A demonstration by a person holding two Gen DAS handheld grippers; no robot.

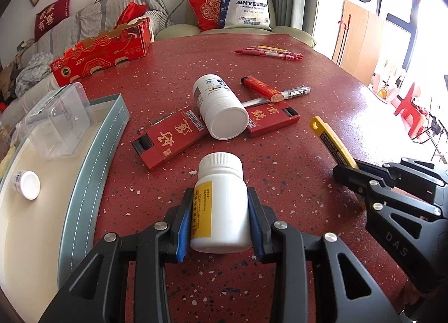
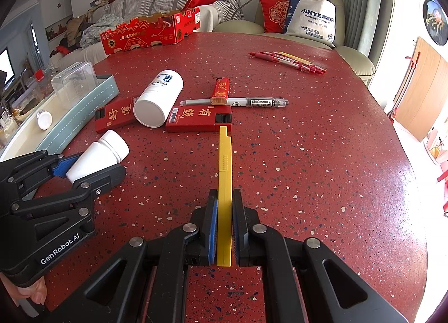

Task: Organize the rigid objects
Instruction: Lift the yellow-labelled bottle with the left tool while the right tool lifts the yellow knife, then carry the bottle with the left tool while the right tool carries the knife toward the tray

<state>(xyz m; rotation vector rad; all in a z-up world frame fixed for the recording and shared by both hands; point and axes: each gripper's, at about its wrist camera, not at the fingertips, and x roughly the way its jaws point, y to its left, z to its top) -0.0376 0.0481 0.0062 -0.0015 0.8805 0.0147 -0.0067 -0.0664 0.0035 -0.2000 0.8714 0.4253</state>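
1. Left gripper clamping a small white plastic pill bottle with a yellow label between its blue pads, jaws narrowed onto the bottle's sides, cap pointing away over the red speckled tabletop.
2. Right gripper pinching a long yellow plastic utility knife, jaws drawn in nearly together against its flat sides, far end of the knife reaching toward the nearer red box.
3. Lying near the middle of the table: a larger white plastic bottle with a blue-printed label, on its side, resting across two flat red boxes with gold characters.
4. Sitting just behind those boxes: a red lighter with gold print, lying across a clear-barrelled pen.
5. Lying well apart at the far side of the table: a loose cluster of red pens and a yellow one.
6. Standing at the left edge: a pale blue-grey stitched tray with a cream floor, holding a clear plastic lidded container and a tiny white-capped jar, well apart from each other.
7. Resting at the far left of the table: an open red cardboard fruit box.
8. Showing at the lower left corner of the right wrist view: part of a person's hand under the left gripper's body.
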